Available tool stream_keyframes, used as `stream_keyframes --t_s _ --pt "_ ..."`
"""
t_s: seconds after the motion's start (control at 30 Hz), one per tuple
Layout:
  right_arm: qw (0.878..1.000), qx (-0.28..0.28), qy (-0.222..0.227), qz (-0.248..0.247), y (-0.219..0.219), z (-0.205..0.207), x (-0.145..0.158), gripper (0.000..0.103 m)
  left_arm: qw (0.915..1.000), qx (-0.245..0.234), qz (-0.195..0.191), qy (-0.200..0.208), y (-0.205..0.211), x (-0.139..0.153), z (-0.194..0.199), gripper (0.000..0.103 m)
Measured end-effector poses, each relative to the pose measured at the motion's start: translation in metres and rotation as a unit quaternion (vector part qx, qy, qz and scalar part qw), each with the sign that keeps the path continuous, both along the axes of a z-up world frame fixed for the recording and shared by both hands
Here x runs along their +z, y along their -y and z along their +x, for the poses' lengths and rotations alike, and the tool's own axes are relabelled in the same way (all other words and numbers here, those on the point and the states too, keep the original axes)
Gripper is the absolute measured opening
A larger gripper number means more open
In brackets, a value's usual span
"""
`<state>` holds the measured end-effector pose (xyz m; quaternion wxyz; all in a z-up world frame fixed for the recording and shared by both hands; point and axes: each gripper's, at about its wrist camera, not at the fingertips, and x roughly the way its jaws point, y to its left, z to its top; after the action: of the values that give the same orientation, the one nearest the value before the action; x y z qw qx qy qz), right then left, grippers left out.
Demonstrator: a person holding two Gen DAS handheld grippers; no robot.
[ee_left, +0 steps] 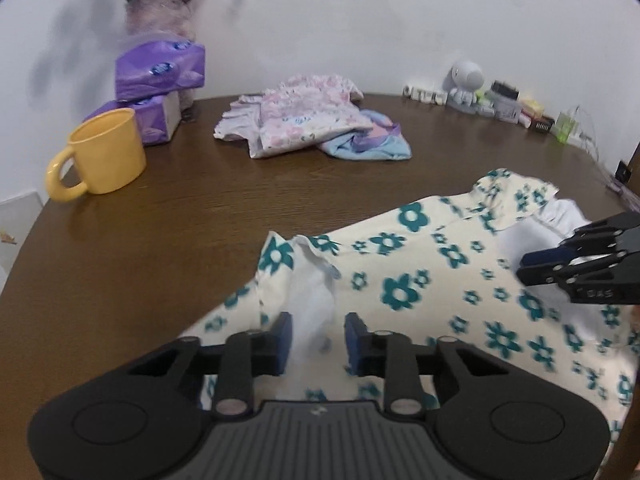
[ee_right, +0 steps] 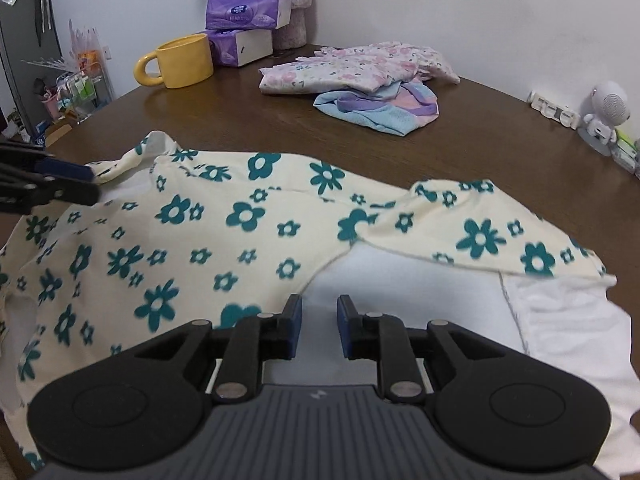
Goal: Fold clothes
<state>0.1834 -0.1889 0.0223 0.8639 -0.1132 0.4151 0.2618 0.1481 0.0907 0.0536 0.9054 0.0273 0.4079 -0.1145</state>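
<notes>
Garment: our cream flowered garment lies spread along the table's near edge.
Left gripper: we see it parted, white lining between the pads, unpinched.
Right gripper: parted, grasping nothing.

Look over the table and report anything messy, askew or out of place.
The flowered garment lies rumpled, with its white lining turned out at one side. Behind it, the pink floral clothes sit askew on a bunched blue piece. The yellow mug stands upright; nothing is spilled.
</notes>
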Motion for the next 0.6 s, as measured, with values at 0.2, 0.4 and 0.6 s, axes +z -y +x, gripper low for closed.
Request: stream_keyframes --t_s 0.2,0.4,0.6 --pt "1.000 -0.006 -0.002 -0.001 -0.006 0.015 -0.001 0.019 0.9992 -0.020 0.033 -0.005 0.002 -0.018 0.028 0.012" --pt "1.000 -0.020 0.004 0.001 -0.012 0.036 -0.002 0.017 0.9988 -0.022 0.042 0.011 0.000 -0.021 0.048 0.012" --pt "0.999 -0.035 0.013 0.010 -0.015 0.058 -0.005 0.016 0.9985 -0.012 0.046 0.027 -0.002 -0.023 0.071 0.012"
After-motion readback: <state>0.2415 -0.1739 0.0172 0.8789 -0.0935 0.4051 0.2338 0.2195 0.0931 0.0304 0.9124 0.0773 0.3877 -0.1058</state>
